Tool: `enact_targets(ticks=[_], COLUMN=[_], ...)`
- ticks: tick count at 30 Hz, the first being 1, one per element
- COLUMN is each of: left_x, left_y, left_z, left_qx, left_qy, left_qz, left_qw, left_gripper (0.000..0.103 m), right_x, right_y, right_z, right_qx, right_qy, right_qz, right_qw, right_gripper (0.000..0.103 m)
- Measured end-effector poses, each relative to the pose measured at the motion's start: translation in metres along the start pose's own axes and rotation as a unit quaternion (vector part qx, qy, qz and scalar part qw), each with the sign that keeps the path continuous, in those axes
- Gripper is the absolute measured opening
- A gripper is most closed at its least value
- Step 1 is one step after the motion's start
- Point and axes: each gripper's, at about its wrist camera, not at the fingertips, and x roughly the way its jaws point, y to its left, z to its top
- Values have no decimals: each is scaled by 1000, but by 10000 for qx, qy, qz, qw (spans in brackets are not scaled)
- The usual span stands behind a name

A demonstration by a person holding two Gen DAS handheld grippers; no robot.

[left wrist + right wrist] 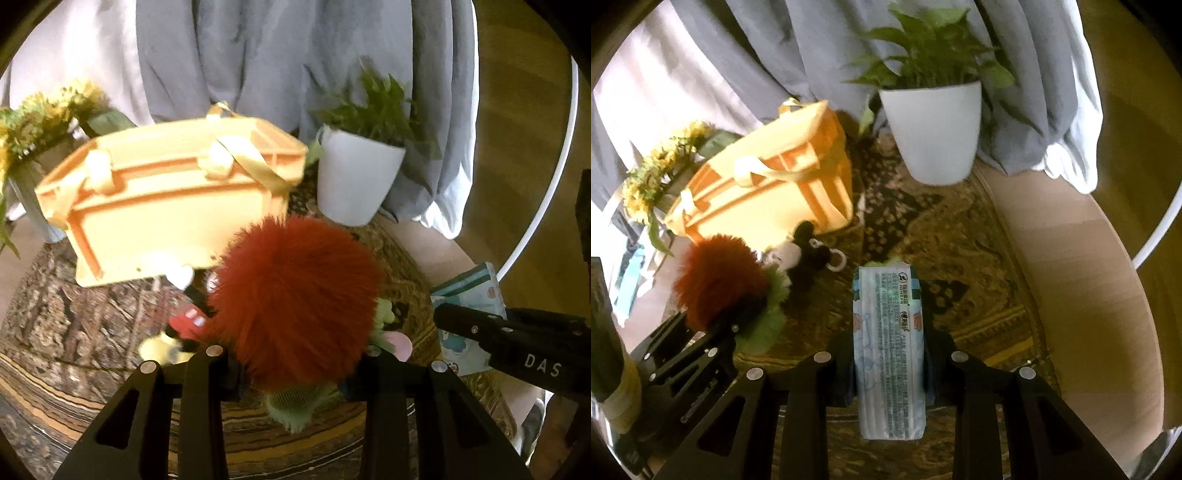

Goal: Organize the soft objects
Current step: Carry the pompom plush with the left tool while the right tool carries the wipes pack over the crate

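We find the left gripper clamped on a red-and-green fluffy toy, held above the patterned rug. The right gripper is closed on a tissue pack, also clear of the rug. A black-and-white plush lies on the rug just in front of the yellow bag. A potted plant stands near the rug's far edge.
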Motion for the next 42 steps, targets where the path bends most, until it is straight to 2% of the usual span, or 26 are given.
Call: enact_targets(ticks=[23,42], left_x=[-70,-103], left_y=[61,99], left_z=[50,105], left_qx=[54,441], left_qy=[-785,-1397], left_qz=[384,350], left_qw=[9962,9886], left_gripper=[35,35], right_x=[-24,-44], right_y=[83,138], right_z=[37,87], right_qx=[-87,-130], right_qy=[-844,-1684], right_qz=[499,402], right_qw=[9951,9848], right_gripper=[28,28])
